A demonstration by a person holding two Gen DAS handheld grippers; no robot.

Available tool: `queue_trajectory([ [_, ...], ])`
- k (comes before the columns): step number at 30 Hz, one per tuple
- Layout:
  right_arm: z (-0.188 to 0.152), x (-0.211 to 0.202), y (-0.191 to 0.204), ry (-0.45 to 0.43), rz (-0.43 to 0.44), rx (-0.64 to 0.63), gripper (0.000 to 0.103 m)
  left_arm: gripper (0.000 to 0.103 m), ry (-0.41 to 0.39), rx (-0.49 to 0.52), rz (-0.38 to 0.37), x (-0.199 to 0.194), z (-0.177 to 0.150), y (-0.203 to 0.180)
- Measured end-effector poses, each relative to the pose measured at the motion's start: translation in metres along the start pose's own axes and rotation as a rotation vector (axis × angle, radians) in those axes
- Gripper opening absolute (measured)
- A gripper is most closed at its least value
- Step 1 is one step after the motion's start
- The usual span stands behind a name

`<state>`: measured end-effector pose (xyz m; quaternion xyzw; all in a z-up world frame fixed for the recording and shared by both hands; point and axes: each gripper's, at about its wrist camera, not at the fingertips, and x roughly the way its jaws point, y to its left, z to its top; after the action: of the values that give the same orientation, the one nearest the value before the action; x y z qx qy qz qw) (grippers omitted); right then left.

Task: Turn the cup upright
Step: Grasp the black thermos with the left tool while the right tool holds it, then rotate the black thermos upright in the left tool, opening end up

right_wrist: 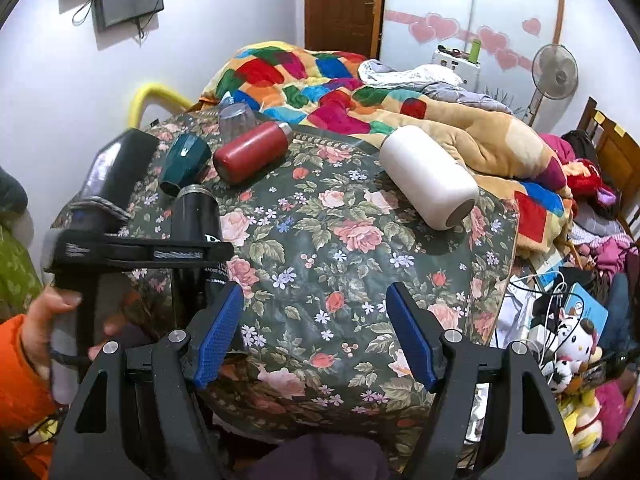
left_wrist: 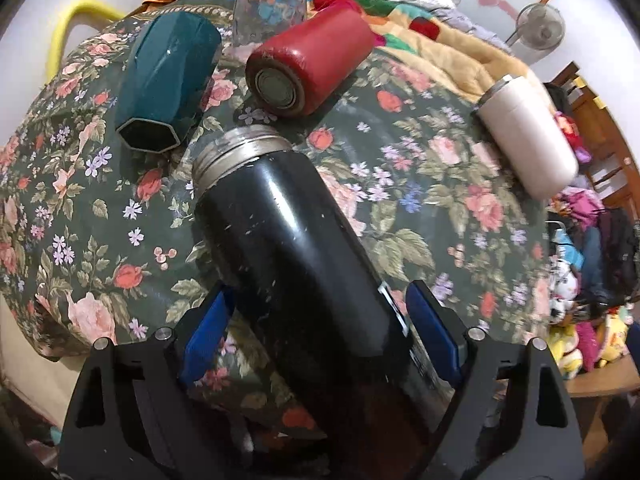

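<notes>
Floral tablecloth [left_wrist: 100,216] carries several toppled cups. Left gripper [left_wrist: 316,312] straddles the black flask [left_wrist: 292,248], pads spread at its flanks, contact uncertain, mouth pointing ahead, positioned for righting. Right gripper [right_wrist: 316,332], spread and empty, waits; white cup [right_wrist: 428,176] lies ahead-right.

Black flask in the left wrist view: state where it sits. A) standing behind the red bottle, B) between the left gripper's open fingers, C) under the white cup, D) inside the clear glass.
B: the black flask lies between the spread blue fingers of the left gripper.
</notes>
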<state>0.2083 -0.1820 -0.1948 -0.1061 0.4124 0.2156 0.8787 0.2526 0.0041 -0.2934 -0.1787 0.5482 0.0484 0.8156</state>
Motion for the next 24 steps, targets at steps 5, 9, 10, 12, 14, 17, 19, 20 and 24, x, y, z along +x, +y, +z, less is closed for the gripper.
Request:
queue_trajectory([
  [5, -0.002, -0.001, -0.006, -0.013, 0.008, 0.033, 0.07, 0.08, -0.004, 0.017, 0.053, 0.012, 0.007, -0.008],
  [9, -0.003, -0.002, -0.011, -0.012, 0.018, 0.058, 0.07, 0.077, -0.037, 0.073, 0.106, 0.014, 0.008, -0.022],
  [10, -0.003, -0.002, -0.013, -0.013, 0.018, 0.064, 0.07, 0.076, -0.043, 0.087, 0.113, 0.014, 0.008, -0.024],
  [12, -0.003, -0.002, -0.015, -0.014, 0.016, 0.07, 0.07, 0.074, -0.063, 0.103, 0.114, 0.009, 0.006, -0.027],
  [14, -0.003, -0.004, -0.017, -0.017, 0.004, 0.071, 0.07, 0.072, -0.096, 0.126, 0.104, 0.0, 0.005, -0.032],
  [17, -0.001, -0.006, -0.019, -0.029, -0.012, 0.067, 0.07, 0.068, -0.16, 0.166, 0.094, -0.023, 0.001, -0.038],
  [19, 0.0, -0.008, -0.02, -0.034, -0.014, 0.07, 0.07, 0.067, -0.209, 0.194, 0.083, -0.043, -0.001, -0.042],
  [20, 0.001, -0.01, -0.021, -0.038, -0.014, 0.072, 0.07, 0.066, -0.23, 0.204, 0.07, -0.052, -0.002, -0.044],
  [24, 0.004, -0.014, -0.021, -0.055, -0.016, 0.085, 0.07, 0.065, -0.325, 0.234, 0.027, -0.09, -0.002, -0.056],
])
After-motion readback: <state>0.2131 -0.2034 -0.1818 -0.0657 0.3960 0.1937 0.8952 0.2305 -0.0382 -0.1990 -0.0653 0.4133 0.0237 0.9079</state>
